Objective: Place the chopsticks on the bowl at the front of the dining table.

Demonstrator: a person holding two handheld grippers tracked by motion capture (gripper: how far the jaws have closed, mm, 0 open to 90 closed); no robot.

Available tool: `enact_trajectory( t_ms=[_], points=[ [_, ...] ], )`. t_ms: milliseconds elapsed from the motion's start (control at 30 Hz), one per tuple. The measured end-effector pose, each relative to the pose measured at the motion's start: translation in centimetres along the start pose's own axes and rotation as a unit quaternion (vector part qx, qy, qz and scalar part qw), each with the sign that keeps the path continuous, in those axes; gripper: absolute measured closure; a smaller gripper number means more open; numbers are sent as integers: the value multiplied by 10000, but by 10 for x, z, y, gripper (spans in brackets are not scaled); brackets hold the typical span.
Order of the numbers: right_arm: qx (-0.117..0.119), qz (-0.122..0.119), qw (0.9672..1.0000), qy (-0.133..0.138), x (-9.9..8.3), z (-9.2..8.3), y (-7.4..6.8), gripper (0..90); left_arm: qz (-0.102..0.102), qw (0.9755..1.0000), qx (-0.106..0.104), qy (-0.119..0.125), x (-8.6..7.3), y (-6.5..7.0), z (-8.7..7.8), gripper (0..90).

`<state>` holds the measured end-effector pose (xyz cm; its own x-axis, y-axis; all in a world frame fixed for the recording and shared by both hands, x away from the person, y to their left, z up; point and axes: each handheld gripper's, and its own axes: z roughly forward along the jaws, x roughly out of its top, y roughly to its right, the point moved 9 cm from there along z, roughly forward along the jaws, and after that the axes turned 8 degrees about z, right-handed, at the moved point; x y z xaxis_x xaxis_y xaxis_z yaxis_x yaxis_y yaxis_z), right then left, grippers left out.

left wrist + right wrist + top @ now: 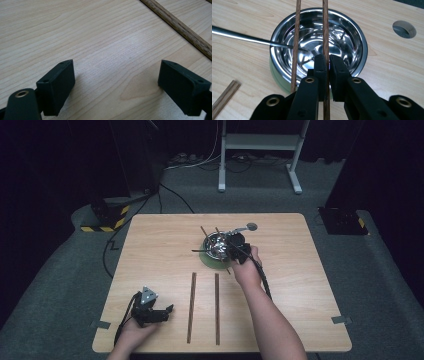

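My left gripper [167,311] rests low on the table [300,285] near its front left corner, jaws spread wide with nothing but bare wood between them. In the left gripper view one stick [180,27] crosses the top right corner, well clear of the pads.

Moving right, two long sticks [192,306] lie side by side on the table, running from the front edge toward the middle, apart from each other and from both grippers.

Further right and farther back sits the steel bowl [359,47] on a green plate [212,262]. A spoon [242,37] leans into the bowl from the left. My right gripper [328,62] is over the bowl's near rim, jaws clenched on a chopstick [325,32] that reaches across the bowl. A second chopstick [297,37] runs just beside it, left of the jaws; I cannot tell whether it is gripped. A round hole [404,29] shows in the table beyond the bowl.
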<state>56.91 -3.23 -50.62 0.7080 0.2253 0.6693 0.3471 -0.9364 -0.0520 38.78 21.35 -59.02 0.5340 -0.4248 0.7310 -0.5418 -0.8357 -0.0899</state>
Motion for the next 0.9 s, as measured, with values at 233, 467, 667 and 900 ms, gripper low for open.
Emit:
enact_trajectory(
  t_ms=[233,467,667,900],
  points=[
    [-58,18,10000,-32,11,9,1,842,23,10000,-9,11,0,0,0,141],
    [13,46,10000,-21,19,15,-2,843,26,10000,-13,5,0,0,0,141],
    [40,58,9999,-91,27,25,-10,842,25,10000,-6,5,0,0,0,141],
    [72,45,9999,-117,31,34,-18,841,22,10000,-14,9,0,0,0,141]
  ],
)
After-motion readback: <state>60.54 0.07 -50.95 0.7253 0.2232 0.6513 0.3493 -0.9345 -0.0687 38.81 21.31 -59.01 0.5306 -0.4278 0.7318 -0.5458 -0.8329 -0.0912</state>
